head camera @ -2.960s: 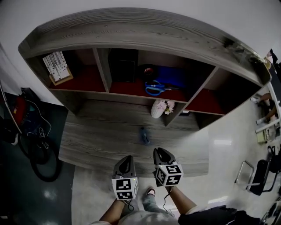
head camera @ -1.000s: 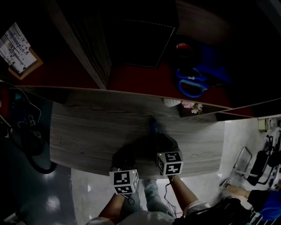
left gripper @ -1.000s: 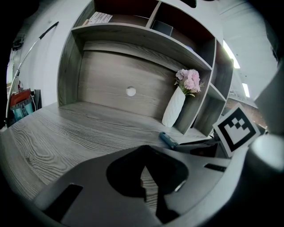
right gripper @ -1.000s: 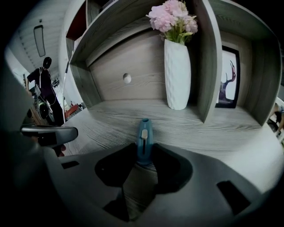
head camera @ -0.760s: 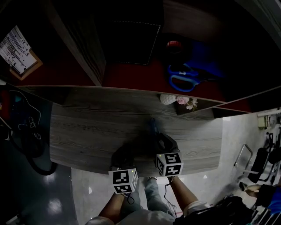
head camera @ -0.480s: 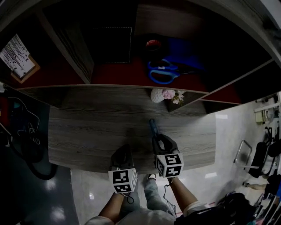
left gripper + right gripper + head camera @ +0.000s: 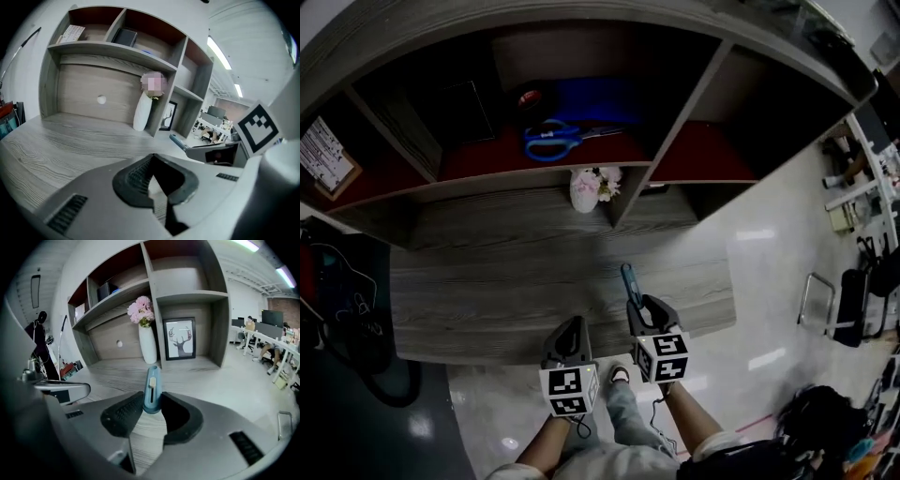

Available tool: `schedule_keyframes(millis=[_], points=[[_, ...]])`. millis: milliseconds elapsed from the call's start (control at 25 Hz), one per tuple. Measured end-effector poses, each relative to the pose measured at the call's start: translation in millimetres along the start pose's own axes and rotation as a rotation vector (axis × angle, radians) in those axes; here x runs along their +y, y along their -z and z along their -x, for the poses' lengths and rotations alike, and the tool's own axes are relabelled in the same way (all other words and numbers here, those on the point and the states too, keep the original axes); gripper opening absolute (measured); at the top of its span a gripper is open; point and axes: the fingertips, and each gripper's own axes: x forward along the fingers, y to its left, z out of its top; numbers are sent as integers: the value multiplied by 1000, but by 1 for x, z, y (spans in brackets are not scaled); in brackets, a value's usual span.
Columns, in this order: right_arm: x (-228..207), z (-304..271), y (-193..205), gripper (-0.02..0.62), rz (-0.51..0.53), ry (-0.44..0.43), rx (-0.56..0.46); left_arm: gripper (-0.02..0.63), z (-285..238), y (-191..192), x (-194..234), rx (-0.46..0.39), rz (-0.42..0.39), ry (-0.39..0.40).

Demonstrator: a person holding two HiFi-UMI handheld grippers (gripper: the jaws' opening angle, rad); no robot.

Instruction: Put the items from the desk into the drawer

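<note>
Right gripper (image 7: 151,403) holds blue cutter (image 7: 152,385), axis along jaws (tip forward).

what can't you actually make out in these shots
- Drawer: in no view.
- Flowers in the vase: left gripper view, under a mosaic patch.
- Print on the card: head view, too small.
- Utility knife: right gripper view, rear end hidden inside the right gripper.

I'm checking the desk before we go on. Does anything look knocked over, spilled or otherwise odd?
Nothing stands out. The vase of flowers stands upright on the desk, the framed deer picture stands in its nook, and the blue utility knife sits straight between the right gripper's jaws.
</note>
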Motion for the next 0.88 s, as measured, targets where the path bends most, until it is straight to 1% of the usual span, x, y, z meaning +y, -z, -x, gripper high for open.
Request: schedule_keyframes(millis=[120, 320, 520, 680, 880], points=[[-17, 23, 8, 120, -15, 21, -11, -2, 2, 5, -28, 4, -24, 34], [-47, 65, 18, 120, -49, 74, -53, -2, 5, 4, -75, -15, -78, 98], [-71, 104, 28, 120, -86, 115, -70, -2, 10, 11, -116, 7, -110, 149], [-99, 139, 41, 120, -116, 153, -92, -2, 14, 15, -161, -1, -144, 198], [-125, 175, 57, 120, -138, 187, -108, -2, 19, 28, -204, 4, -180, 241]])
